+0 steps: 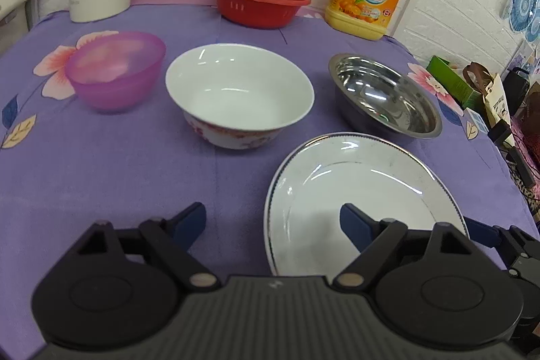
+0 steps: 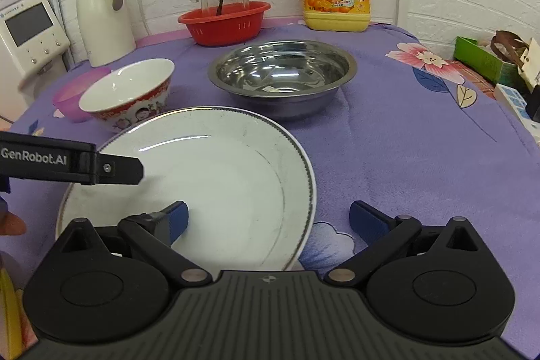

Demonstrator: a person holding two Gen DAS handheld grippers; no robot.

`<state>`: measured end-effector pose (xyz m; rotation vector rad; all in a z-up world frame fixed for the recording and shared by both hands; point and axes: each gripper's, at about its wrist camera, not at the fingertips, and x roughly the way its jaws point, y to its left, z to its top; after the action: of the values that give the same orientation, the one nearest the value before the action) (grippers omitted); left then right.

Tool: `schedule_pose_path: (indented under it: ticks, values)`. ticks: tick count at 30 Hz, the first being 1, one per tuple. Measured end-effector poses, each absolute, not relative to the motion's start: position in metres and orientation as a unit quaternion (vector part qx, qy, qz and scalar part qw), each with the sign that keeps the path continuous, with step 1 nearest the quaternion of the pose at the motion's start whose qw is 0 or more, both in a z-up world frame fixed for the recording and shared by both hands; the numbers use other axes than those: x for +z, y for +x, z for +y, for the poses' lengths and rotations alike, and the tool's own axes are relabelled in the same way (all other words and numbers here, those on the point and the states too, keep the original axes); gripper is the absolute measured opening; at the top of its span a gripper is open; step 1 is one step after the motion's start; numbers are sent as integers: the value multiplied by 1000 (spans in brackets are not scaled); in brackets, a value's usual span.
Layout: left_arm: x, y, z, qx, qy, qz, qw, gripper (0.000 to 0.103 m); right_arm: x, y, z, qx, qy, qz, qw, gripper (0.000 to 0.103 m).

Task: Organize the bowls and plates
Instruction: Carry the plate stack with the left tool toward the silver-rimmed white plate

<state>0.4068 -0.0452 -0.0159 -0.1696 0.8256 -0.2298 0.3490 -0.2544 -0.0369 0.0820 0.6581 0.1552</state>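
The white plate [image 2: 216, 177] lies nearest on the purple cloth [image 2: 405, 157], straddled at opposite rims by the left gripper [image 1: 273, 221] and right gripper [image 2: 268, 218], both spread wide and empty. Behind it stand the white bowl [image 1: 239, 93], steel bowl [image 1: 384, 95] and pink bowl [image 1: 116, 71].

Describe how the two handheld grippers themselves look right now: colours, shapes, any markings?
Both match: the left gripper and right gripper each have a dark grey ribbed body, two round black pivot housings, black linkage arms with silver pins, and blue pads on the fingertips. Seen from the right wrist camera, the left one's side reads "GenRobot.AI" in white. No cables or sleeves are visible.
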Motion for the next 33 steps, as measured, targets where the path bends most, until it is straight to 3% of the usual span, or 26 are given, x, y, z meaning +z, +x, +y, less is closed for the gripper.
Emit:
schedule_pose_path:
  ticks: [2, 7, 10, 26, 29, 33]
  values:
    - [-14, 406, -47, -115, -83, 399, 906, 85, -37, 349, -256, 86, 53, 317, 943, 103]
    - [-15, 405, -54, -124, -67, 404, 904, 70, -39, 348, -257, 71, 37, 311, 947, 103]
    - [-16, 402, -58, -120, -54, 400, 907, 69, -39, 346, -259, 72, 36, 309, 948, 103]
    - [-17, 402, -64, -110, -38, 404, 907, 69, -39, 344, -250, 82, 18, 309, 947, 103]
    - [-18, 403, -65, -106, -36, 407, 907, 82, -41, 345, -250, 91, 18, 312, 945, 103]
    - [-18, 403, -67, -91, -24, 410, 907, 83, -41, 345, -251, 91, 22, 314, 945, 103]
